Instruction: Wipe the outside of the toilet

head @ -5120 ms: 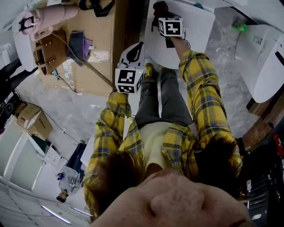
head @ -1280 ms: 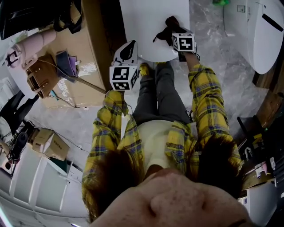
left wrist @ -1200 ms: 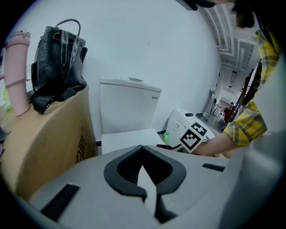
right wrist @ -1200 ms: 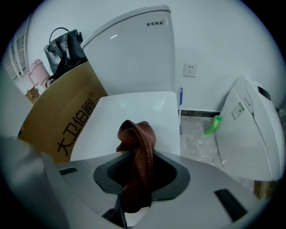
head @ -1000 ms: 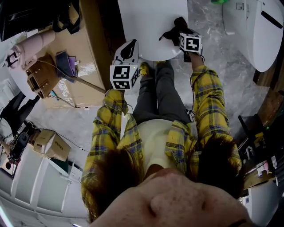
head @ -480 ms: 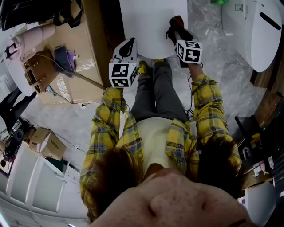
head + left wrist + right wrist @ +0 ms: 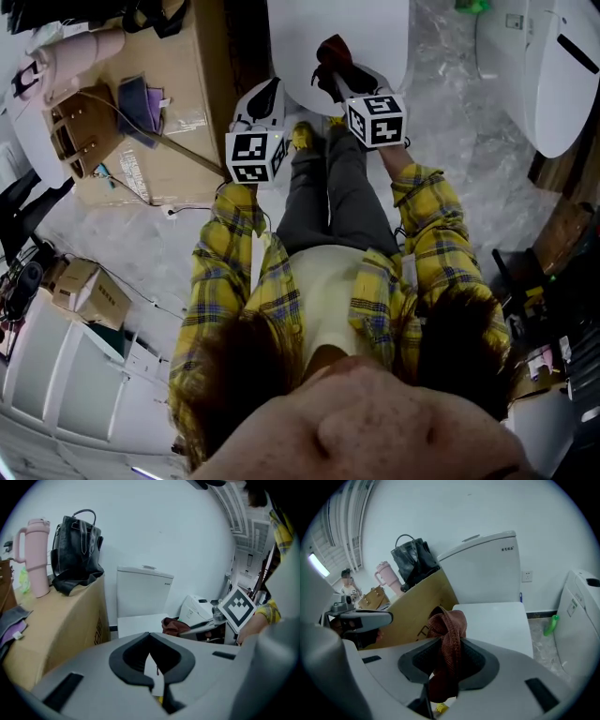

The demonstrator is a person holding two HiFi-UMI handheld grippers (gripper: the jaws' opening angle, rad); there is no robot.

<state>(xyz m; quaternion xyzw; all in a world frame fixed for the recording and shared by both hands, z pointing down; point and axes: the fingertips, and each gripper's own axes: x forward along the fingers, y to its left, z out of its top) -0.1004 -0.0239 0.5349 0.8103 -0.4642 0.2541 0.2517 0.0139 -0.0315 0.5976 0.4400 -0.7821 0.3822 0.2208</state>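
Note:
The white toilet shows its closed lid (image 7: 361, 33) at the top of the head view, with the tank (image 7: 143, 590) behind the lid (image 7: 138, 622) in the left gripper view. My right gripper (image 7: 339, 82) is shut on a brown cloth (image 7: 330, 64) at the lid's front edge. In the right gripper view that cloth (image 7: 449, 637) hangs bunched between the jaws (image 7: 449, 644), with the lid (image 7: 497, 620) and tank (image 7: 487, 569) beyond. My left gripper (image 7: 266, 96) hovers at the lid's left front corner. Its jaws (image 7: 149, 635) look shut, with nothing between them.
A cardboard box (image 7: 192, 112) stands left of the toilet with a brown handbag (image 7: 80, 117), a pink tumbler (image 7: 75, 52) and a black bag (image 7: 77, 550) on it. A second white toilet (image 7: 544, 66) and a green bottle (image 7: 551, 624) are to the right. My legs fill the floor below the lid.
My right gripper has carried the brown cloth leftward along the lid's front, from the right edge to near the middle. The left gripper has stayed almost still.

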